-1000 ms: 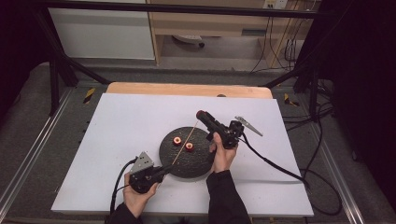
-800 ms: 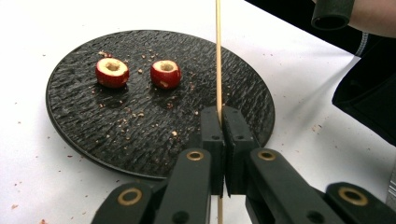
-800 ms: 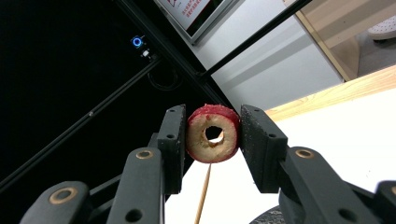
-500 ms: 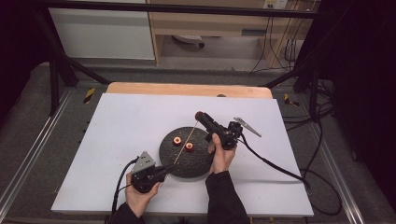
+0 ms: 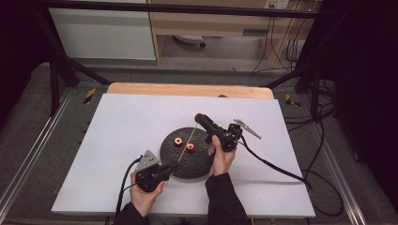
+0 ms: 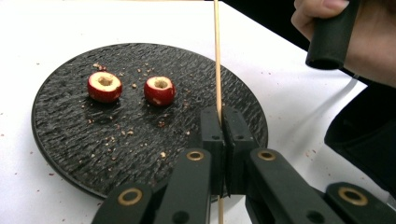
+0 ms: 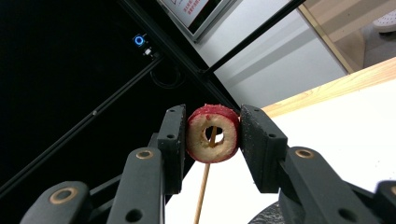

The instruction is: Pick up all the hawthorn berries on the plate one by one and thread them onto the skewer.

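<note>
Threading first cored fruit ring (image 7: 213, 133), clamped in right tongs (image 7: 212, 140), onto skewer (image 6: 217, 60) pinched by left tongs (image 6: 223, 140); two rings (image 6: 104, 86) wait on plate (image 6: 70, 140).

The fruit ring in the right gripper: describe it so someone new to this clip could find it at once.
Start at the round black plate in the middle of the white table. Just above its far edge, the right gripper is shut on a red-skinned fruit ring. Two more cored fruit pieces lie loose on the plate; the fruit ring has the thin wooden skewer entering its hole.
</note>
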`<action>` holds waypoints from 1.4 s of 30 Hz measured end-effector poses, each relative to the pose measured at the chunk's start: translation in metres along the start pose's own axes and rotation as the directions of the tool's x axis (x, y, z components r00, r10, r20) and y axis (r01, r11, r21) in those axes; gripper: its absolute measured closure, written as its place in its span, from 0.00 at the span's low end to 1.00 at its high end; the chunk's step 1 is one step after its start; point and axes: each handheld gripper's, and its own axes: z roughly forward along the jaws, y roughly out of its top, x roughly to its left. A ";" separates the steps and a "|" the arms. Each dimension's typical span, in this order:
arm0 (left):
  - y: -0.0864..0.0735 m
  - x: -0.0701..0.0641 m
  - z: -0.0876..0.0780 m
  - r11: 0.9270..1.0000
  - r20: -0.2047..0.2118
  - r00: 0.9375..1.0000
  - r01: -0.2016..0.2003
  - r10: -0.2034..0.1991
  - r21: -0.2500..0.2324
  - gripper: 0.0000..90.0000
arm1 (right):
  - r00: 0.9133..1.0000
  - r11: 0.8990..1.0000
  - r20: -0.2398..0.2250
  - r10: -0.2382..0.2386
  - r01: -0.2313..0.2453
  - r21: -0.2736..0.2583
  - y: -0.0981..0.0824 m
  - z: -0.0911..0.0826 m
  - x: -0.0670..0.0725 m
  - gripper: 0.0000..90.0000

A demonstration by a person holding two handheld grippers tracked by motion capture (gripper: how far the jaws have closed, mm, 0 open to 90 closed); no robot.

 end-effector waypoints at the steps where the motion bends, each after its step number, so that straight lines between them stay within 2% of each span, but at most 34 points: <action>1: 0.001 0.000 0.001 1.000 -0.001 1.000 0.001 -0.001 -0.002 0.98 | 1.000 1.000 -0.001 0.002 -0.002 0.003 0.000 0.000 0.000 0.70; 18: 0.014 0.000 0.008 1.000 0.003 1.000 0.010 -0.010 -0.003 0.98 | 1.000 1.000 -0.005 -0.010 0.011 0.018 -0.005 -0.003 0.002 0.70; 42: 0.037 0.001 0.018 1.000 0.011 1.000 -0.001 0.001 -0.010 0.98 | 0.999 0.998 -0.018 -0.032 0.033 0.061 -0.017 -0.010 0.007 0.70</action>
